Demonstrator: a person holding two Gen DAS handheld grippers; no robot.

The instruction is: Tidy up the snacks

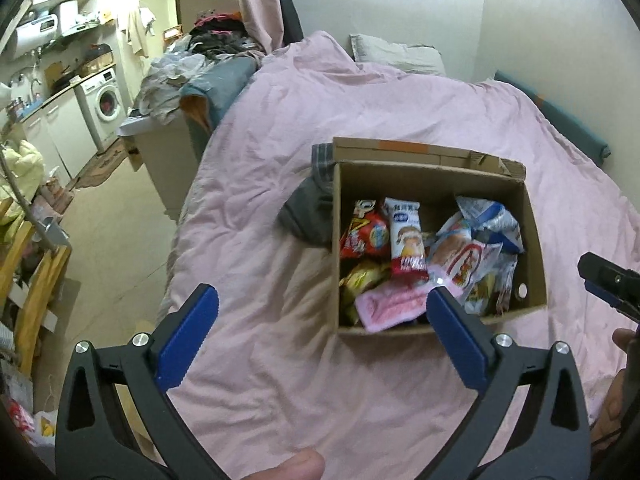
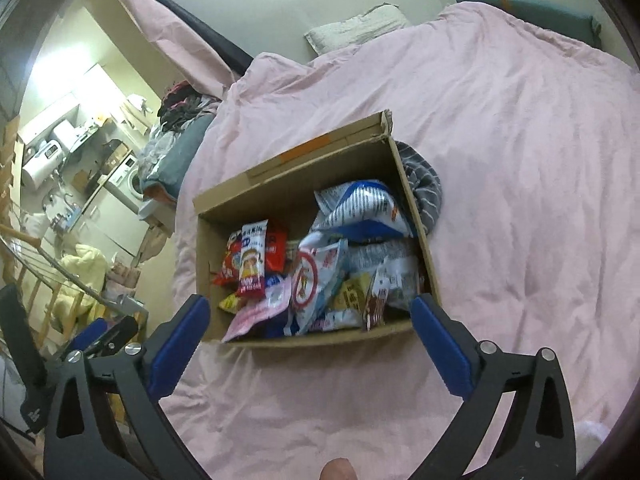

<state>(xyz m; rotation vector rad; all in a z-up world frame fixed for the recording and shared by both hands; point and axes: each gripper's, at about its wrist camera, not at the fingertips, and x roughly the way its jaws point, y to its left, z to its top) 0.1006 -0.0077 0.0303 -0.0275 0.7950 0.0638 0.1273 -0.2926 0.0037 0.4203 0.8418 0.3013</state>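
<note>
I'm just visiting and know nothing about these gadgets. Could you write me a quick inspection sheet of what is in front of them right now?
Surface: pink duvet on a bed, wrinkled.
Job's things: open cardboard box on the duvet, filled with mixed snack packets.
Clutter: grey striped garment against the box's side; pillow at the wall.
Grippers: left gripper and right gripper both empty, jaws wide open, held short of the box.
Cables: nothing seen.
Surroundings: washing machine, heap of clothes, wooden rack.
</note>
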